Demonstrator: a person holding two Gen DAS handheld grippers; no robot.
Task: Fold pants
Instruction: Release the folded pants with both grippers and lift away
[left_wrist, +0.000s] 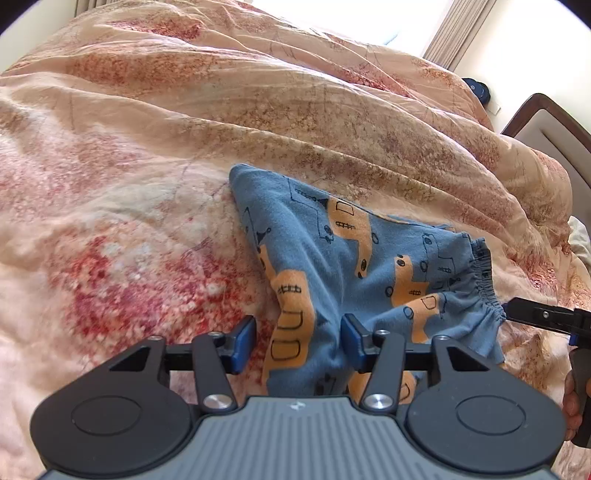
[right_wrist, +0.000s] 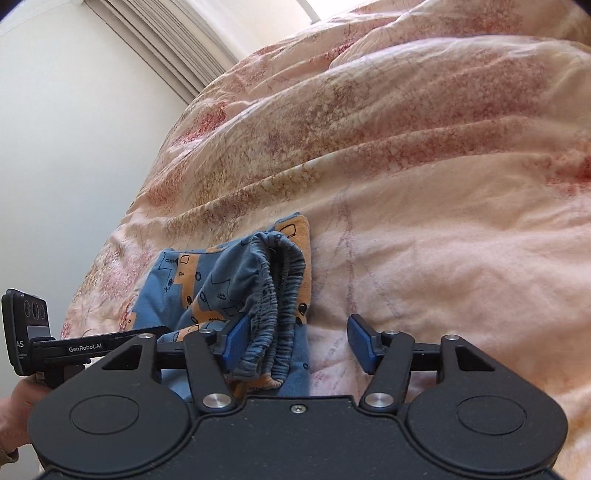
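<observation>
Small blue pants (left_wrist: 332, 258) with orange vehicle prints lie folded on the bed, elastic waistband (left_wrist: 484, 280) to the right. My left gripper (left_wrist: 298, 341) stands open over the near leg end; a fold of cloth lies between its blue pads without being pinched. In the right wrist view the bunched waistband (right_wrist: 280, 295) of the pants (right_wrist: 207, 284) rests against the left pad of my right gripper (right_wrist: 297, 341), whose jaws are wide open, the other pad over bare duvet. Each gripper also shows in the other's view: the right gripper (left_wrist: 535, 317), the left gripper (right_wrist: 92, 347).
A rumpled peach duvet (left_wrist: 184, 129) with red and brown blotches covers the bed and rises in folds behind the pants. A wooden headboard (left_wrist: 554, 129) and a dark blue object (left_wrist: 478, 88) stand at the far right. A white wall (right_wrist: 74, 147) and curtain lie beyond the bed.
</observation>
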